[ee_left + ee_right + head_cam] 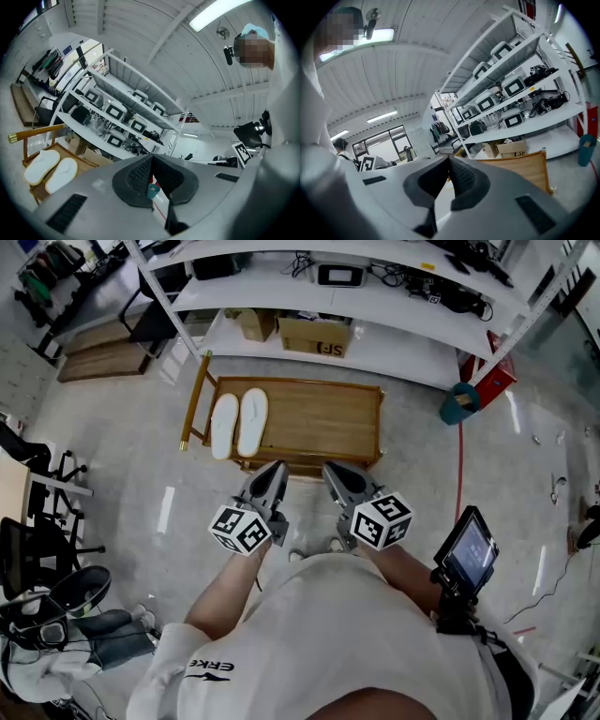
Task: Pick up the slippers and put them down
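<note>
Head view, left to right:
- Chair (52, 601) at 8 o'clock of frame.
- Slippers (239, 424): white pair, flat and side by side on the left end of the bench (328, 418), at 11 o'clock of frame centre. Nothing touches them.
- Left gripper (274, 470): clenched and empty, near the bench's near edge. Slippers sit at its 11 o'clock.
- Right gripper (334, 471): just beside the left one, also clenched and empty. It aims at the bench's middle.
- Box (315, 335) on the bottom shelf (394, 352), at 12 o'clock behind the bench.
- Bin (459, 404): teal, on the floor at 2 o'clock by a shelf post.
- Screen (468, 552) on the right forearm at 4 o'clock.

Left gripper view: jaws together with nothing between the pads. Slippers on the bench at 8 o'clock, well apart from the tips. Bin shows through the slit under the tips.

Right gripper view: jaws together, nothing gripped. Bench at 4 o'clock, box behind it, bin at 3 o'clock.
</note>
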